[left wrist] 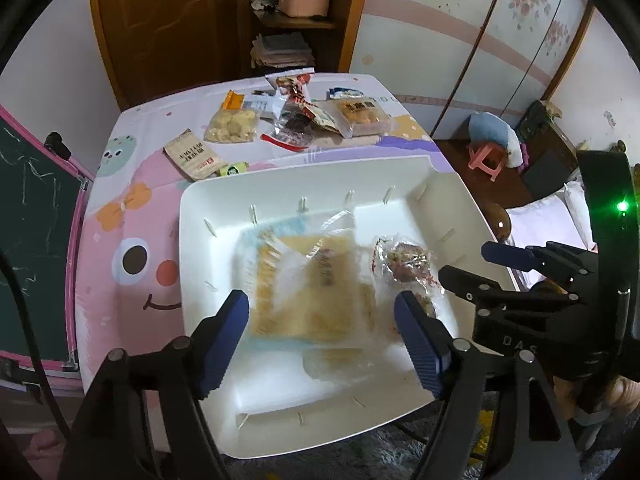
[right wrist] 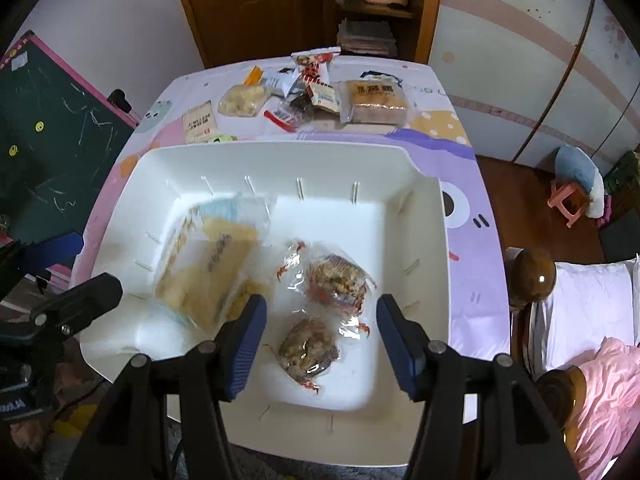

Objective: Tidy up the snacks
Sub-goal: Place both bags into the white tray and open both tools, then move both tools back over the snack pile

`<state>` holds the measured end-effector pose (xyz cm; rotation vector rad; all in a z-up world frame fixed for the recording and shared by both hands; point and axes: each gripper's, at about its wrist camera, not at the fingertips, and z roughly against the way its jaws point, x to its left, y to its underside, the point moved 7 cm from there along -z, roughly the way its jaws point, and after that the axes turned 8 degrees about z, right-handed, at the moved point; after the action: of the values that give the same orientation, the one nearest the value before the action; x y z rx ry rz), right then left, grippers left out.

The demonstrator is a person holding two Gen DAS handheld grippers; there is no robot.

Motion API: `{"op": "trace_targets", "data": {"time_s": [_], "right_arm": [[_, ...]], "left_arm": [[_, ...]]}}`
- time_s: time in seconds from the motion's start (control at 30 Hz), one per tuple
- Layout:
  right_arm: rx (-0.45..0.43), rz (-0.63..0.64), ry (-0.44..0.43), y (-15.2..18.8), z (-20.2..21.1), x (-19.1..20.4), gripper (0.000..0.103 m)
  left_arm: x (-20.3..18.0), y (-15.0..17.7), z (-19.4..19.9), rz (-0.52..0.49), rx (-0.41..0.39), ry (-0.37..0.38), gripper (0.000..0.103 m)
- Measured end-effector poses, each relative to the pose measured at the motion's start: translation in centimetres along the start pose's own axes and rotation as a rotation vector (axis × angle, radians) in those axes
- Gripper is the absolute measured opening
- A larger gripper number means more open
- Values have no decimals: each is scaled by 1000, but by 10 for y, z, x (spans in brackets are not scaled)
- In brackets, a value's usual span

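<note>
Left claw (left wrist: 320, 340): released, jaws spread wide and empty; it hangs over the near half of the white bin (left wrist: 208, 208), above the flat cake pack (left wrist: 308, 280), which looks blurred, so whether it is at rest I cannot tell
Right claw (right wrist: 320, 344): released and empty too; it hangs over the bin's near right part, with two small wrapped snacks (right wrist: 332, 284) lying between and just ahead of its fingers
Bin: sits at the near edge of the bench (left wrist: 132, 152); holds the flat pack on its left side and the small snacks on its right
Loose snacks: a cluster along the far edge of the bench, among them a bag of round biscuits (left wrist: 232, 126), a boxed cake pack (right wrist: 374, 102) and a brown sachet (left wrist: 194, 158) nearer the left edge
Deciding relation: everything left to gather lies straight ahead of both claws, beyond the bin's far wall; the sachet and biscuits seem nearer the left claw, the boxed cake, long axis across the bench, nearer the right
</note>
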<state>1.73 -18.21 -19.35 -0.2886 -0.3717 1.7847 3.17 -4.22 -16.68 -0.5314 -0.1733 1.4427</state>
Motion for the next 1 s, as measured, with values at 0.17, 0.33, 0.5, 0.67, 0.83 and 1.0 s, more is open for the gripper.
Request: {"op": "trace_targets", "data": {"time_s": [0.17,0.33,0.5,0.67,0.83,1.0], "right_arm": [[-1,16,8,-2,0,3,58],[9,13,4,-1,-4,3,58],[27,12,-1,-1,-10,2,58],[37,10,-3,-3,-14,2,58],[47,9,-12,-3,-20,1,58],[63,2,-26,-3,-29,0,58]], "left_arm": [[0,-1,-2,1,4,-5,74],[0,0,-6,6,23,-7,74],[0,1,-12,11,47,-4,74],[1,0,-17,16,60,-4,75],[1,-1,-24,13,75,-5,75],[0,-1,-31,8,89,-7,75]]}}
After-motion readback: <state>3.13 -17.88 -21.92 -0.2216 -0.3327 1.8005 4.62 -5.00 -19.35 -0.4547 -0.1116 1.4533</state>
